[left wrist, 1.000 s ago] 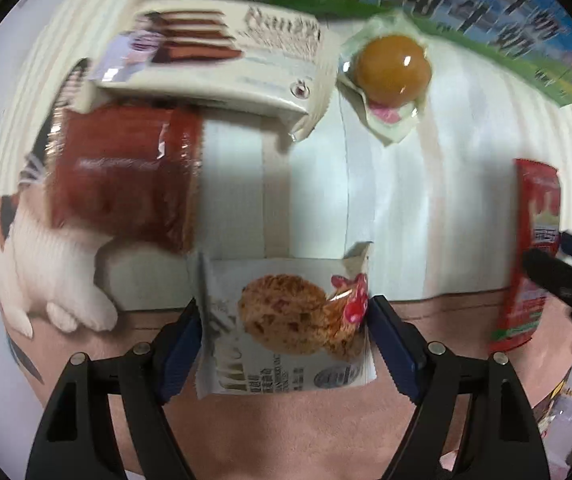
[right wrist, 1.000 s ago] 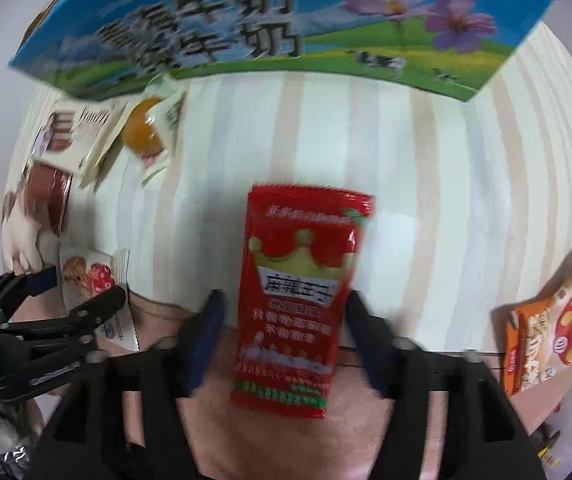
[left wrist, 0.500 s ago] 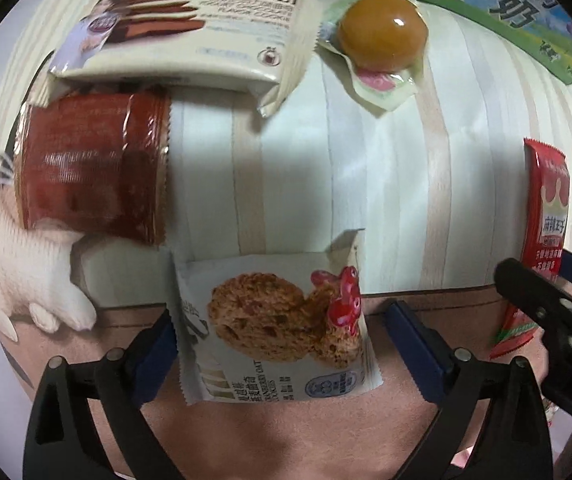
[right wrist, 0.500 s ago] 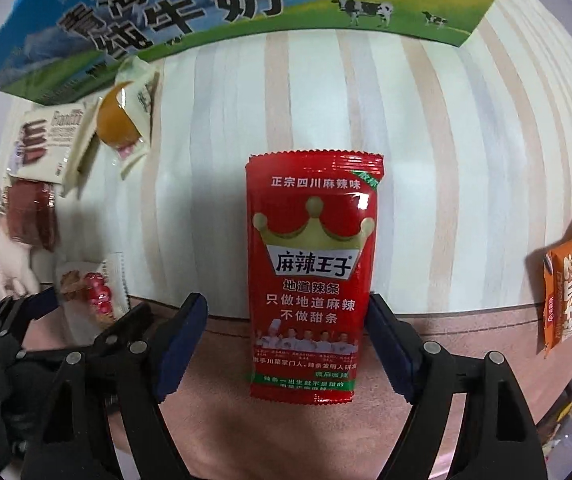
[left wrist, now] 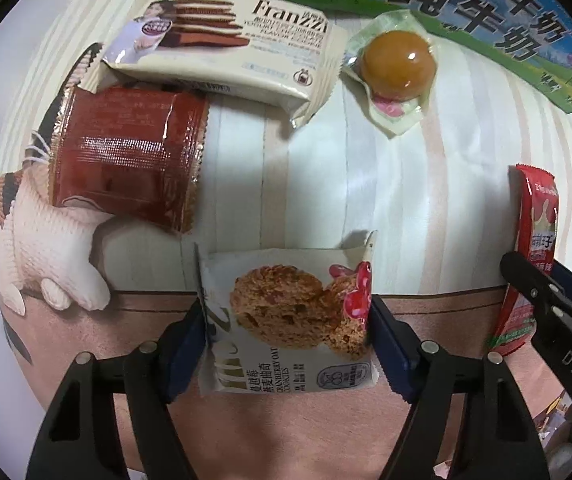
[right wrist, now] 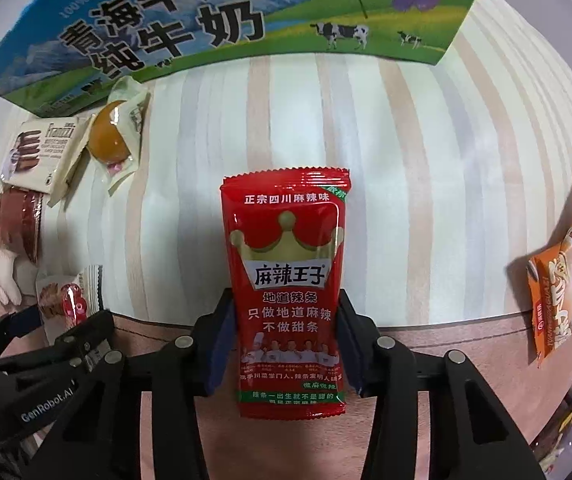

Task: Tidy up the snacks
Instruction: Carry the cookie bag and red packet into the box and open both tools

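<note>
My left gripper (left wrist: pixel 288 332) is shut on a white cranberry oat cookie packet (left wrist: pixel 290 320), its blue pads pressing both side edges. My right gripper (right wrist: pixel 286 344) is shut on a red spicy strip packet (right wrist: pixel 288 292), which also shows at the right of the left wrist view (left wrist: pixel 534 248). Both packets sit low over the striped cloth (right wrist: pixel 426 184). The cookie packet and left gripper show at the lower left of the right wrist view (right wrist: pixel 65 300).
Ahead on the left lie a white Franzzi wafer pack (left wrist: pixel 221 48), a dark red pack (left wrist: pixel 125 156) and a round amber sweet in clear wrap (left wrist: pixel 396 68). A blue-green milk carton box (right wrist: pixel 225 20) stands at the back. An orange panda packet (right wrist: pixel 566 272) lies at right.
Both grippers have closed: the left pads now press the cookie packet and the right pads press the red packet. Half a second ago both stood wider open around them.
</note>
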A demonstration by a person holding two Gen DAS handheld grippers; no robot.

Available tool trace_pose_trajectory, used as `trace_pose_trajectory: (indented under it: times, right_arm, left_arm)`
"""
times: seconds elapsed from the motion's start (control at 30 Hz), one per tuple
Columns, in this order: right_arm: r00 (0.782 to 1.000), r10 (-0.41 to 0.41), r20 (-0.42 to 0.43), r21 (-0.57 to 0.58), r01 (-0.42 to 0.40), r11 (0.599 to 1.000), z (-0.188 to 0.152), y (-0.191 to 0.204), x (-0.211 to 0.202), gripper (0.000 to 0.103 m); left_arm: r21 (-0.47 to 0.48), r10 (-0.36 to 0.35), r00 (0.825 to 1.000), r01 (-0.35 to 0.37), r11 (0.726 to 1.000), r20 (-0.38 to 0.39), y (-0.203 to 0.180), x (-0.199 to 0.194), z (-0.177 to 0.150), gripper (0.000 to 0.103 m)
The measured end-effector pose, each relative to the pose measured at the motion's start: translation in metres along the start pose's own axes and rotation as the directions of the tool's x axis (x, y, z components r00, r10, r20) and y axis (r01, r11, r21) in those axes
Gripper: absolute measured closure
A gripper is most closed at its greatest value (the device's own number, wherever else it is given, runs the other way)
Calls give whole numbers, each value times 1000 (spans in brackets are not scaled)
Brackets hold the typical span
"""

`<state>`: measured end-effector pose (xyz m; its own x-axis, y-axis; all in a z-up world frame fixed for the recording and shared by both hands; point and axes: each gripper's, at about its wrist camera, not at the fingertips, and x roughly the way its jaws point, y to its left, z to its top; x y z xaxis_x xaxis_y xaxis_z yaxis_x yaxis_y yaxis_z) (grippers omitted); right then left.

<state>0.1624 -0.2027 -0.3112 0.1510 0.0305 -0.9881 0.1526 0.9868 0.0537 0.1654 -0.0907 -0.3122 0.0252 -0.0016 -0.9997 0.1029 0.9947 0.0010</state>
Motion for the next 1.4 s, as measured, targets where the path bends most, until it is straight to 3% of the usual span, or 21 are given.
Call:
trace_pose_trajectory:
  times: [0.33,0.53,0.73,0.87,1.0,1.17,1.4]
  right_arm:
    - [988,136,71,40,-139,990,-19,-44,-66,55]
    - [965,225,137,29,-231,973,-6,-59,-127,56]
    - [923,299,243,-3,-308,951,42,-74,-199,56]
    - [913,274,303,-33,-277,960,98,-70,-229,56]
    - [928,213,307,-21,-217,976,152,-74,-230,56]
    - [961,141,238,-2,-145,989,203,-73,-194,56]
    - [984,98,146,35,-104,994,225,-69,-140,55]
  left_arm:
    - [8,-69,996,68,998,51,22,-54,-8,29]
    - [40,-170,973,166,985,158,23,-129,5,29]
    - [121,-272,919,247,961,287,13,-220,51,29]
    - [168,-300,906,260,951,298,1,-252,115,29]
    - [190,-268,923,221,957,275,-16,-246,187,29]
    - [195,-279,947,248,949,156,-41,-211,264,29]
    - [237,-231,972,216,947,39,-66,-155,304,27]
